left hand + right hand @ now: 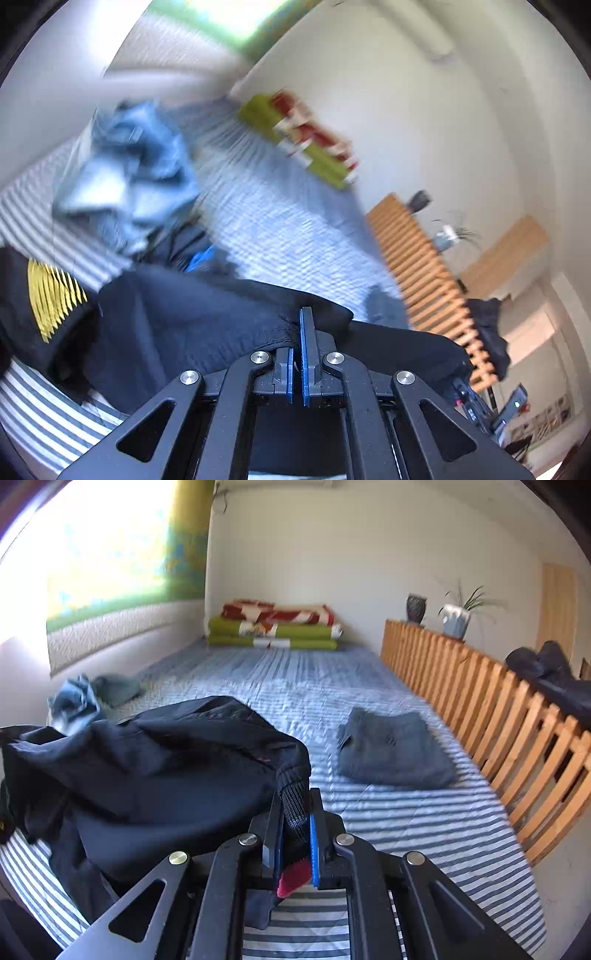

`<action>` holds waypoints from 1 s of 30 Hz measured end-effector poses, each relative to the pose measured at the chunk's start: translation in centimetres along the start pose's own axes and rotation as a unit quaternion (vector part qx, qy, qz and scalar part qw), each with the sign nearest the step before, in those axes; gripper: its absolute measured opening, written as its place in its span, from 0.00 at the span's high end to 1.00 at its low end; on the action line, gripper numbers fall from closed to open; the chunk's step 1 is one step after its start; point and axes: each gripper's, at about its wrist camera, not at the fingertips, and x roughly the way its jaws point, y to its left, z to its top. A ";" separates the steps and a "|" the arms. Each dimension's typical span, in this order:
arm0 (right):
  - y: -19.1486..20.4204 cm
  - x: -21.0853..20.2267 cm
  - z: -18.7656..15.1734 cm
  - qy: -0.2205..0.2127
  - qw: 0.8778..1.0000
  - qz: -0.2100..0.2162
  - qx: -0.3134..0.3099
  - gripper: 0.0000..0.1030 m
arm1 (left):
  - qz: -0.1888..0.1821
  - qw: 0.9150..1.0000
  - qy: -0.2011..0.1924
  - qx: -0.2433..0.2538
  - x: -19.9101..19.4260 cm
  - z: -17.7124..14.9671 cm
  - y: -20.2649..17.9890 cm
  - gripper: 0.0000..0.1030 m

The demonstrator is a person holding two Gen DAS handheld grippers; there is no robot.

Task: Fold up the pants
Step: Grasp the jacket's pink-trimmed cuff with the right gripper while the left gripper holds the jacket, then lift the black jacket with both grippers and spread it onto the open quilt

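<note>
Both grippers, left (301, 325) and right (295, 805), pinch the black pants (166, 760), probably at the waistband, raised above the striped bed (406, 830); next, spread them flat beside the folded grey garment (395, 753)

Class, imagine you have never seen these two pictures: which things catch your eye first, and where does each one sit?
First, the dark pants, bunched at the front of the striped bed, with the right gripper shut on their ribbed cuff and the left gripper pinching another edge. Next, a folded grey garment lies near the wooden slatted rail. Green and red bedding is stacked at the far wall.
</note>
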 end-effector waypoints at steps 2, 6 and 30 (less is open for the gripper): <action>-1.1 -2.6 0.7 -0.023 1.000 -0.006 0.002 0.91 | -0.017 0.999 -0.011 0.027 -2.5 0.2 -2.6 0.98; -3.5 -7.4 1.6 -0.060 0.998 -0.018 0.003 0.91 | -0.040 0.997 -0.017 0.071 -5.2 0.4 -7.8 0.98; -15.1 11.1 -0.8 0.161 0.975 0.048 0.145 0.54 | 0.141 0.970 0.183 0.080 23.9 1.7 -1.6 0.70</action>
